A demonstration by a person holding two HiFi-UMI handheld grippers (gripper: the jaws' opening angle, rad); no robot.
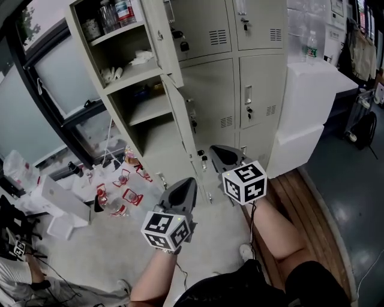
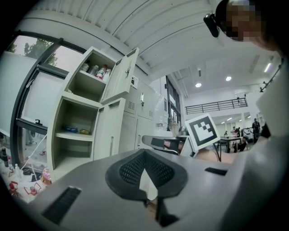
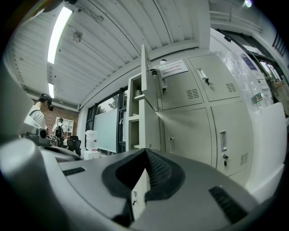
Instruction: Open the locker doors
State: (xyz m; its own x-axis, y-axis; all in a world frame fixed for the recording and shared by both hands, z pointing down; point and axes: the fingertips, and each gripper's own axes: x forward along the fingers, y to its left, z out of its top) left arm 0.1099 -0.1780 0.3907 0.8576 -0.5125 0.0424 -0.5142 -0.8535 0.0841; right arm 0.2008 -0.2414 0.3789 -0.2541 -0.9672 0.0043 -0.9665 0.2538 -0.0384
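Grey floor (image 1: pixel 90 252) fills the lower head view, with small red-and-white items (image 1: pixel 123 192) scattered on it near the beige locker bank (image 1: pixel 258 60). I see the left column standing open. Its upper door (image 1: pixel 169 42) and lower door (image 1: pixel 180 120) are both swung out towards me. The top compartment holds bottles and jars (image 1: pixel 114 15), and a white cloth (image 1: pixel 141 58) lies on the shelf below them. The next compartment down has something dim at the back that I cannot identify. The doors further right (image 1: pixel 261 90) are closed, with keys hanging in their locks. My left tongs (image 1: pixel 193 180) and right tongs (image 1: pixel 211 148) point level at the lockers, apart from them, with the right pair nearer.

From the left gripper view, the left tongs are pressed together at the tips with nothing between them. Beyond them the open column shows the bottles up top, and blue and yellow objects (image 2: pixel 74 130) sit on a middle shelf.

From the right gripper view, the right tongs are also pressed together and empty. I see the open doors edge-on ahead, with the closed doors to their right. Two people (image 3: pixel 38 113) stand far off at the left.
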